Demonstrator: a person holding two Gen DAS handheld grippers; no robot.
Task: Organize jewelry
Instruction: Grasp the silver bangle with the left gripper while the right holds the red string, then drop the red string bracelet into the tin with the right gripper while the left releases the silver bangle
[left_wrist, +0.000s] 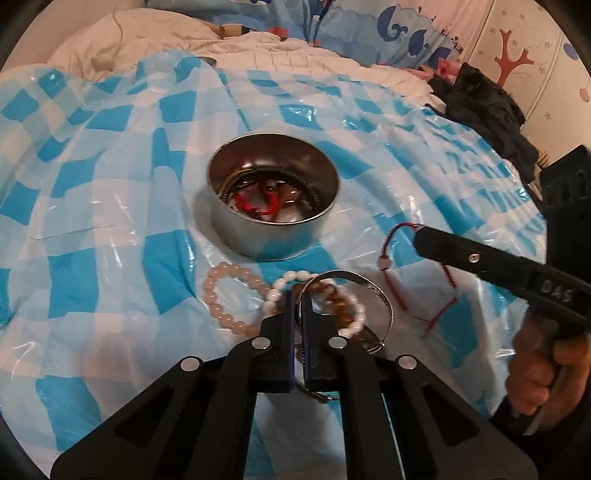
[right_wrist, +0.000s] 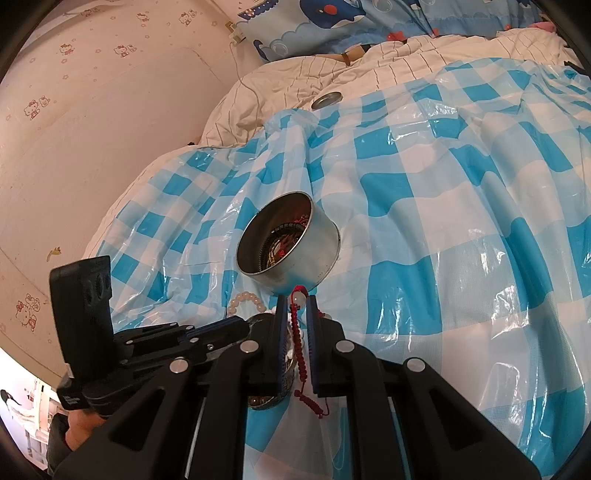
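The right gripper (left_wrist: 419, 236) is pinching the red cord bracelet (left_wrist: 388, 258) in near-closed jaws, just right of the tin (left_wrist: 273, 206). The left gripper (left_wrist: 298, 306), jaws almost shut on the silver bangle (left_wrist: 384, 306), is hanging nearer than the tin.

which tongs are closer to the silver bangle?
Left. The left tongs sit right at the silver bangle, closed on its rim. The right tongs hang off to its right, holding the red string bracelet.
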